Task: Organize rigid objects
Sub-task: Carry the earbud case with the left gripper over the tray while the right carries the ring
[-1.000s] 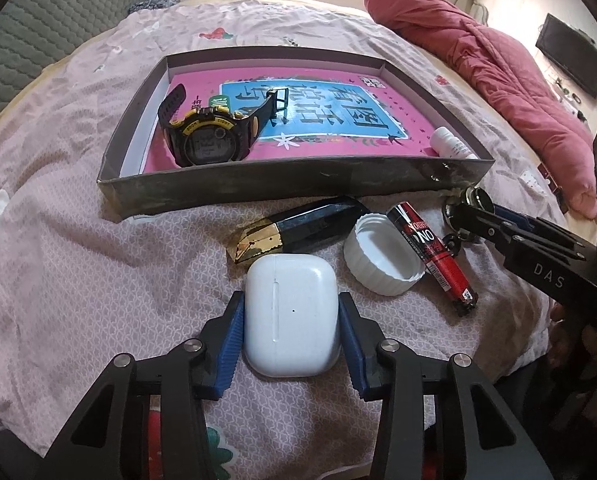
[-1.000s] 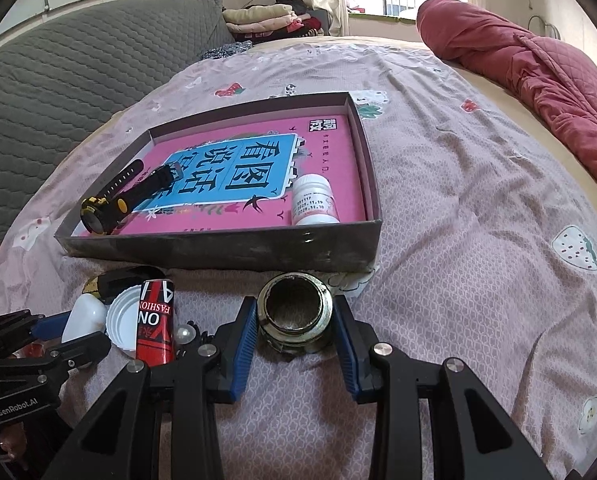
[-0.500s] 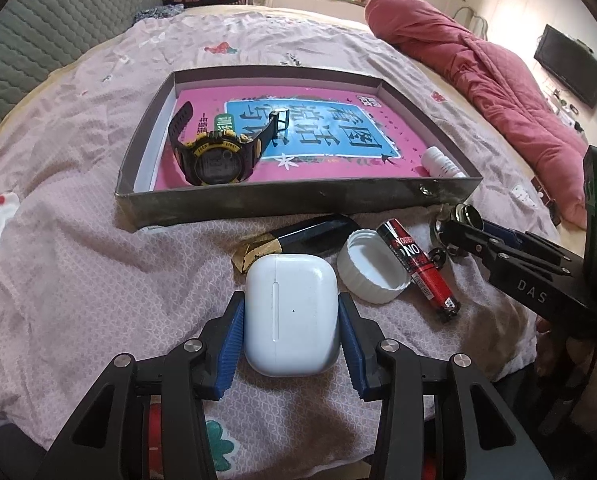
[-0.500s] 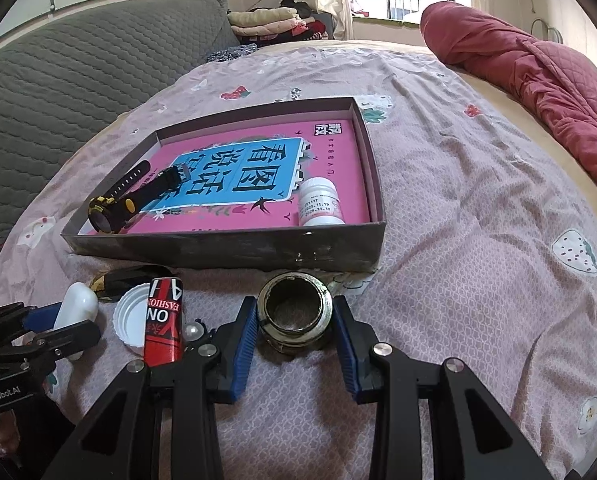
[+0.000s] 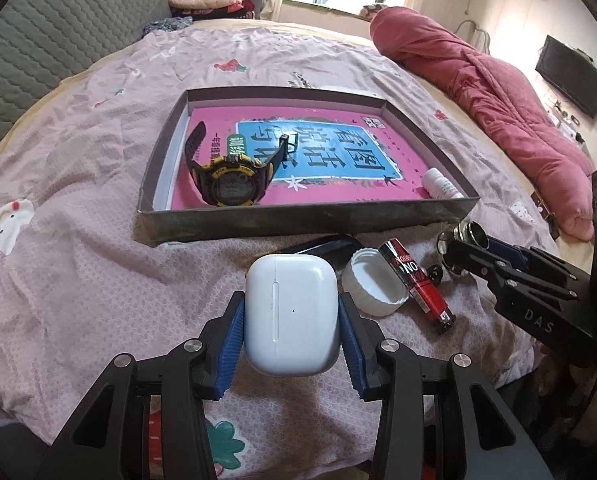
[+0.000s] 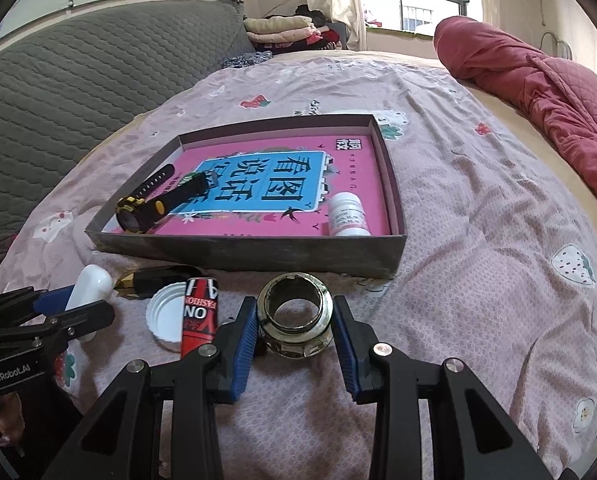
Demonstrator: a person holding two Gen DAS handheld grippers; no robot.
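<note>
Tray (image 5: 306, 222): one watch (image 5: 228, 178), one bottle (image 6: 348, 215); two tongs gripping.

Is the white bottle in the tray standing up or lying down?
Lying down. The bottle rests on its side in the tray's near right corner, cap pointing away from the front wall.

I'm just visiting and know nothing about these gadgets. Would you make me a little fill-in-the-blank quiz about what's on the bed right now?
1. The left gripper is shut on a white ____ case.
2. The right gripper holds a metal ring just in front of the ____.
3. Inside the tray lie a white bottle and a black-and-yellow ____.
4. The red tube lies beside a white ____.

Missing words: earbud; tray; watch; lid
</note>
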